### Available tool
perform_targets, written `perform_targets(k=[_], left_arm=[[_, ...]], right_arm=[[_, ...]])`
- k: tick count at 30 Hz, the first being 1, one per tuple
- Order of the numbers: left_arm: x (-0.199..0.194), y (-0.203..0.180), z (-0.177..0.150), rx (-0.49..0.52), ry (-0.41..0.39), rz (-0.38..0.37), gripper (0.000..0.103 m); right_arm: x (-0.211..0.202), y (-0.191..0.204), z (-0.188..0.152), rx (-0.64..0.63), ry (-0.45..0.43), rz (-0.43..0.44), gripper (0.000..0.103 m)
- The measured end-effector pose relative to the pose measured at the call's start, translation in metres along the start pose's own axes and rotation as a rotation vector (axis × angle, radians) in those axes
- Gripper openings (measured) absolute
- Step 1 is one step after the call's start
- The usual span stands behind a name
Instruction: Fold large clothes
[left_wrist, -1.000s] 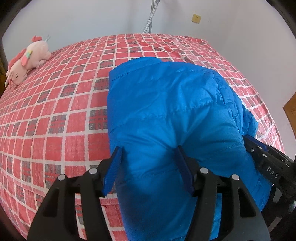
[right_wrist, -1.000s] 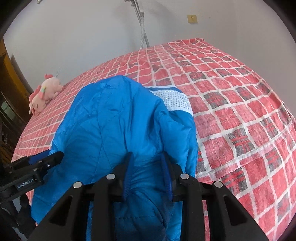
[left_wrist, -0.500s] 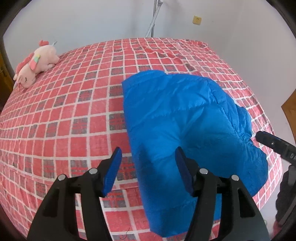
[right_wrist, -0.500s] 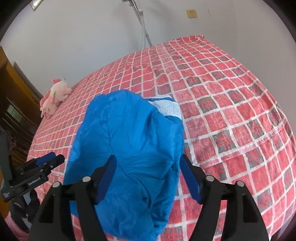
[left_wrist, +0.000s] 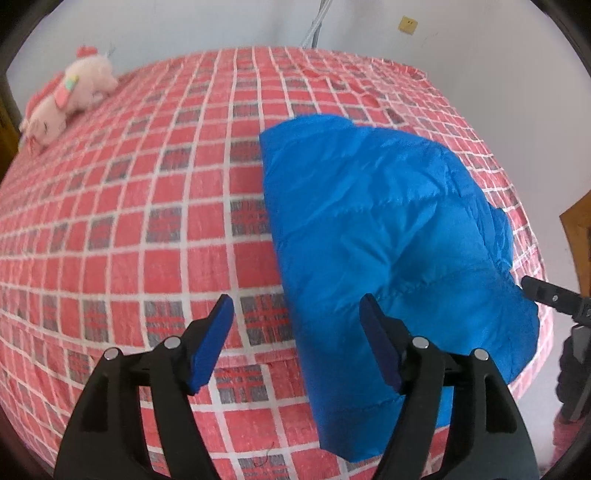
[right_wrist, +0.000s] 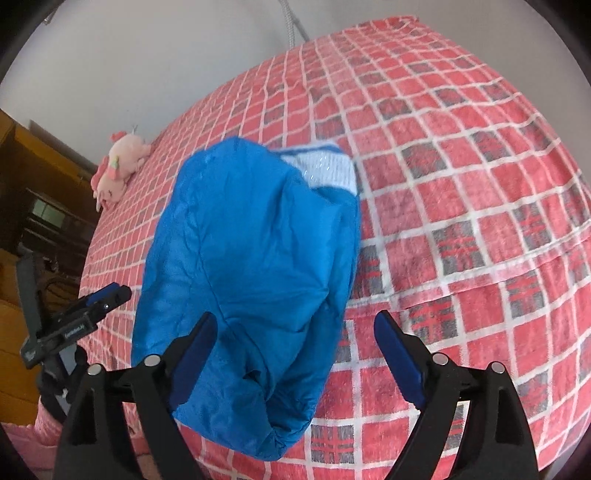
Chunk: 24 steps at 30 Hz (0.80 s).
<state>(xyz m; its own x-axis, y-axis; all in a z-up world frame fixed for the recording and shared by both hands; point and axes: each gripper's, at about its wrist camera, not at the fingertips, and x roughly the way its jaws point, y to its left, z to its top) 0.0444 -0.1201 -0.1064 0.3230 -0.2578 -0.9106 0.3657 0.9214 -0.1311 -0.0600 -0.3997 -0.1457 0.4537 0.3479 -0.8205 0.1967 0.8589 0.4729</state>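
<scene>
Red checked bed (left_wrist: 155, 206), folded blue jacket (left_wrist: 376, 221) lengthwise toward wall, both hand-held grippers (left_wrist: 297, 339) (right_wrist: 295, 354) gaping, empty

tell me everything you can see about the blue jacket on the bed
The blue jacket is a puffy quilted garment with stitched seams, of shiny, nylon-like fabric. It lies folded into a compact bundle on the red checked bedspread, near the bed's front edge. A white knitted band shows at its far end. Both grippers are open; neither holds it.
</scene>
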Motion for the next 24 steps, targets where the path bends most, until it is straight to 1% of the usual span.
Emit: perform_targets(k=[3, 4, 5, 8, 11, 14, 17, 20, 23, 24], left_arm=[[0.008, 0.005, -0.002, -0.029, 0.053, -0.082, 0.077], [0.014, 0.007, -0.002, -0.038, 0.079, -0.117, 0.077], [0.017, 0.007, -0.003, -0.043, 0.094, -0.134, 0.078], [0.026, 0.011, -0.005, -0.072, 0.13, -0.209, 0.081], [0.035, 0.013, -0.005, -0.097, 0.153, -0.267, 0.083], [0.045, 0.012, -0.006, -0.104, 0.173, -0.308, 0.087], [0.054, 0.008, -0.006, -0.097, 0.189, -0.348, 0.09], [0.065, 0.004, -0.007, -0.099, 0.197, -0.376, 0.095], [0.07, -0.002, -0.005, -0.087, 0.184, -0.384, 0.095], [0.071, -0.003, -0.005, -0.086, 0.174, -0.387, 0.094]], right_arm=[[0.009, 0.001, 0.0, -0.009, 0.028, 0.019, 0.088], [0.01, 0.0, 0.002, -0.007, 0.034, 0.028, 0.088], [0.013, 0.0, 0.002, -0.001, 0.042, 0.04, 0.089], [0.021, -0.005, 0.003, 0.027, 0.067, 0.094, 0.09], [0.032, -0.008, 0.002, 0.048, 0.099, 0.138, 0.091], [0.042, -0.009, 0.001, 0.064, 0.124, 0.171, 0.093], [0.054, -0.012, 0.001, 0.093, 0.152, 0.222, 0.094], [0.067, -0.014, 0.002, 0.12, 0.169, 0.27, 0.094], [0.08, -0.015, 0.001, 0.155, 0.177, 0.349, 0.094], [0.085, -0.017, 0.0, 0.176, 0.18, 0.381, 0.092]])
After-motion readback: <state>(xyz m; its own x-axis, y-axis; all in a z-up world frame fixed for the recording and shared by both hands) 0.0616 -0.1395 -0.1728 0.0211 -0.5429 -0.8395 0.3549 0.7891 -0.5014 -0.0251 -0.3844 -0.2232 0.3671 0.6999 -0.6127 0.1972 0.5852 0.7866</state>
